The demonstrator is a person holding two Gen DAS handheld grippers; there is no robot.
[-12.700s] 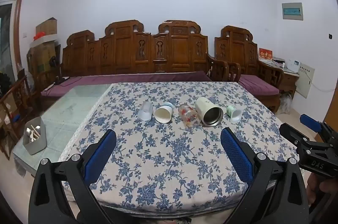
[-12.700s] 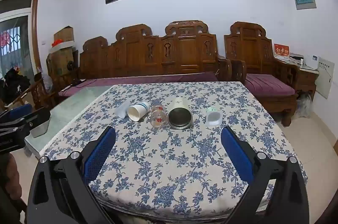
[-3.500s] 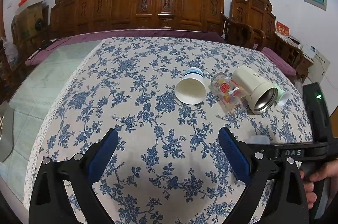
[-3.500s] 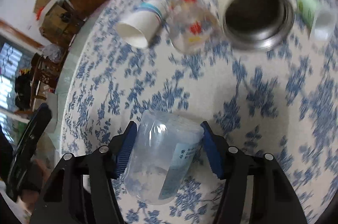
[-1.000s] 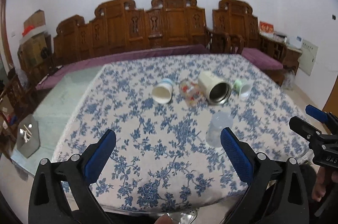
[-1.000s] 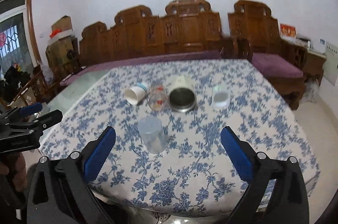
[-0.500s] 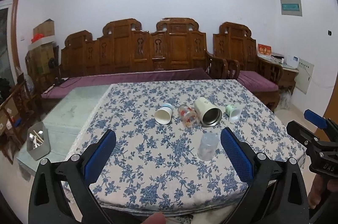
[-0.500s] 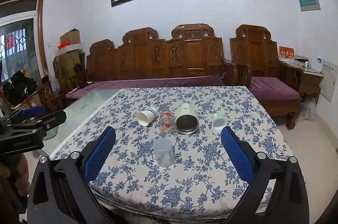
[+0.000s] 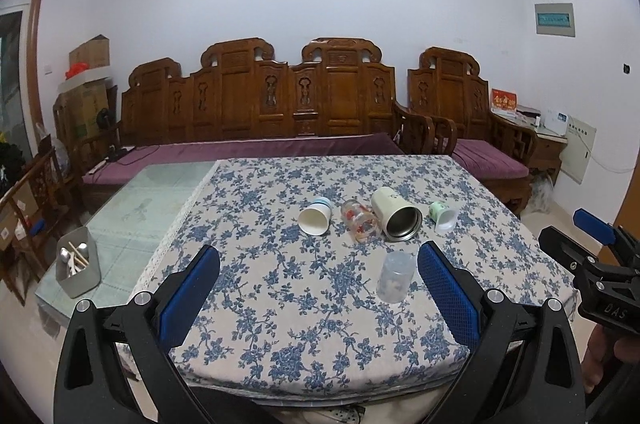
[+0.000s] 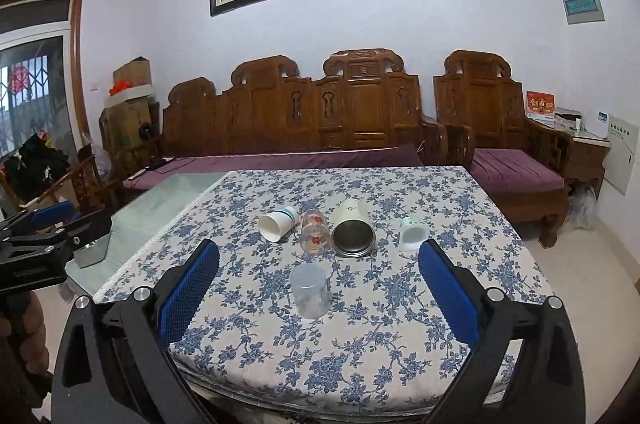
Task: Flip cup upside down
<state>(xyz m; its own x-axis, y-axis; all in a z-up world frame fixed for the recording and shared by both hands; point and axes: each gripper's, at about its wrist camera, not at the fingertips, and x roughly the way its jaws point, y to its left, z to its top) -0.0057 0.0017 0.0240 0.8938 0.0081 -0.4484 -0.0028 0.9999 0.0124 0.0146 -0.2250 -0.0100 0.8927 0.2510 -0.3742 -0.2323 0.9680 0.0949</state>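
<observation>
A clear plastic cup stands upside down on the blue-flowered tablecloth, near the front; it also shows in the right wrist view. Behind it several cups lie on their sides in a row: a white paper cup, a printed glass, a cream steel-lined mug and a small green cup. My left gripper is open and empty, held back over the table's front edge. My right gripper is open and empty, likewise held back from the table.
A grey holder with utensils sits on the bare glass tabletop at the left. A carved wooden sofa with purple cushions stands behind the table. The right gripper shows at the left view's right edge.
Both grippers have drawn back and up a little from the table since half a second ago. The clear cup, held by the right gripper 3.5 s ago, stands free, upside down.
</observation>
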